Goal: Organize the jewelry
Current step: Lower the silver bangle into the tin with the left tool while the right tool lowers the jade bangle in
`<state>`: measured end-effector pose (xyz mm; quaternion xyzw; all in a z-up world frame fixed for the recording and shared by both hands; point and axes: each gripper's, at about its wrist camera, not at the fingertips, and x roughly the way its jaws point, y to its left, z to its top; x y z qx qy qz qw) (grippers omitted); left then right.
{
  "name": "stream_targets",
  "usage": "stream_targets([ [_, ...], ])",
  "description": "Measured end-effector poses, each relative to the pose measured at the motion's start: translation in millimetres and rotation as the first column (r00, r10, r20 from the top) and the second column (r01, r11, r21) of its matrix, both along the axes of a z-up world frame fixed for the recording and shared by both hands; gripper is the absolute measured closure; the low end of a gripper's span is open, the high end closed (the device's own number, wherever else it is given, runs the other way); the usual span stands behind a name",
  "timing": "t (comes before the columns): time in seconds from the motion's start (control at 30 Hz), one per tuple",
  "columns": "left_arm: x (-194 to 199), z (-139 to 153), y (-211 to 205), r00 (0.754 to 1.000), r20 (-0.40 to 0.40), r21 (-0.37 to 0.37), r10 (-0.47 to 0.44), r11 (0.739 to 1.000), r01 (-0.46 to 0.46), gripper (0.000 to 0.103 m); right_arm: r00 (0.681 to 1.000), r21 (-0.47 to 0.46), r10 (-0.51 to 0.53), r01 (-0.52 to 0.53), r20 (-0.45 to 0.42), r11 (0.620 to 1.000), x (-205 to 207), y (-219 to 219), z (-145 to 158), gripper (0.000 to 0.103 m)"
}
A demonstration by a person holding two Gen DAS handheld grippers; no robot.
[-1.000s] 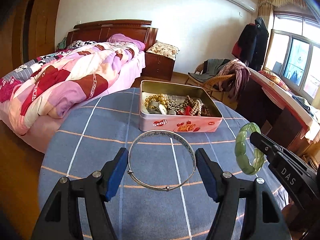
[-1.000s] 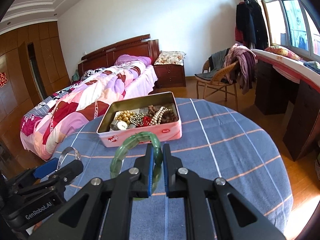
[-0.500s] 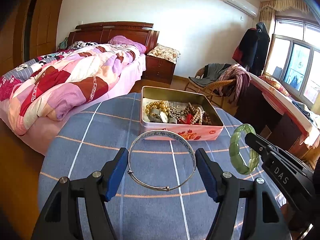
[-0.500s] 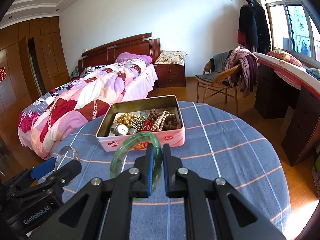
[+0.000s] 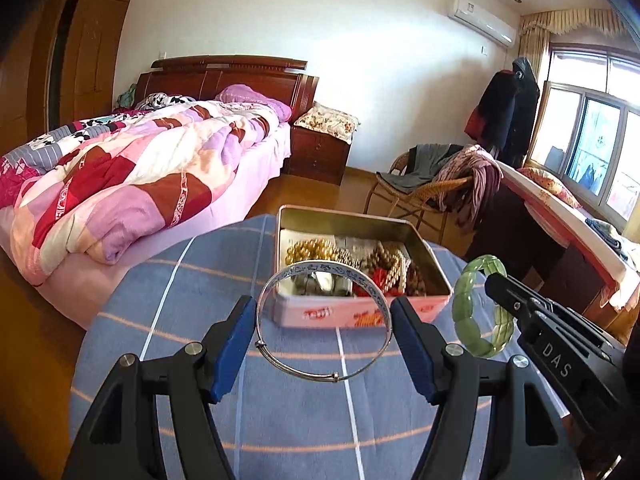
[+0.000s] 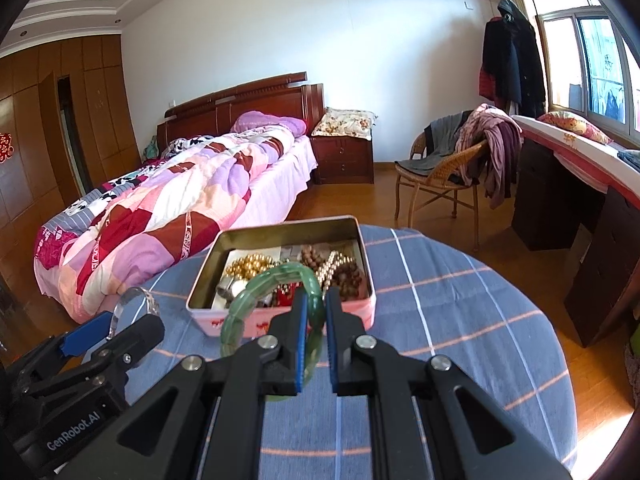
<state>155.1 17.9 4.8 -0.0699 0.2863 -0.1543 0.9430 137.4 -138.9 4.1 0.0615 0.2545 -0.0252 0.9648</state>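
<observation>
A pink tin box (image 5: pixel 362 314) (image 6: pixel 200 304) full of beads, gold and brown necklaces and a watch stands on the round table. My left gripper (image 5: pixel 323 322) holds a silver bangle (image 5: pixel 280 362) between its blue pads, raised above the table just in front of the tin. My right gripper (image 6: pixel 313 308) is shut on a green jade bracelet (image 6: pixel 244 300), held upright near the tin's front; it also shows in the left wrist view (image 5: pixel 466 328). The silver bangle shows at the left in the right wrist view (image 6: pixel 138 300).
The table wears a blue cloth with white and orange stripes (image 5: pixel 180 280) (image 6: pixel 460 300). A bed with a pink quilt (image 5: pixel 120 184) is behind on the left. A wicker chair with clothes (image 6: pixel 460 164) and a dark desk (image 6: pixel 580 216) stand to the right.
Both grippers have risen and moved toward the tin with their bracelets; the silver bangle now overlaps the tin's front edge in the left wrist view.
</observation>
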Motion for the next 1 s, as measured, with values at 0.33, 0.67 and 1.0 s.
stream_targets([
  [0.33,28.3,-3.6,-8.5,1.0,0.002,0.0,0.008,1.0,-0.008,0.034,1.0,-0.006,0.002,-0.002,-0.011,1.0,26.0,-2.8,-2.3,0.092],
  [0.67,66.7,-1.0,-22.6,0.999,0.029,-0.006,0.036,0.999,-0.036,0.034,0.999,0.001,-0.019,0.019,-0.028,1.0,58.9,-12.0,-6.7,0.092],
  [1.0,101.9,-10.5,-39.4,0.997,0.022,0.033,0.068,0.997,-0.068,0.034,0.997,0.005,-0.059,0.059,-0.053,0.998,95.8,-23.2,-12.9,0.092],
])
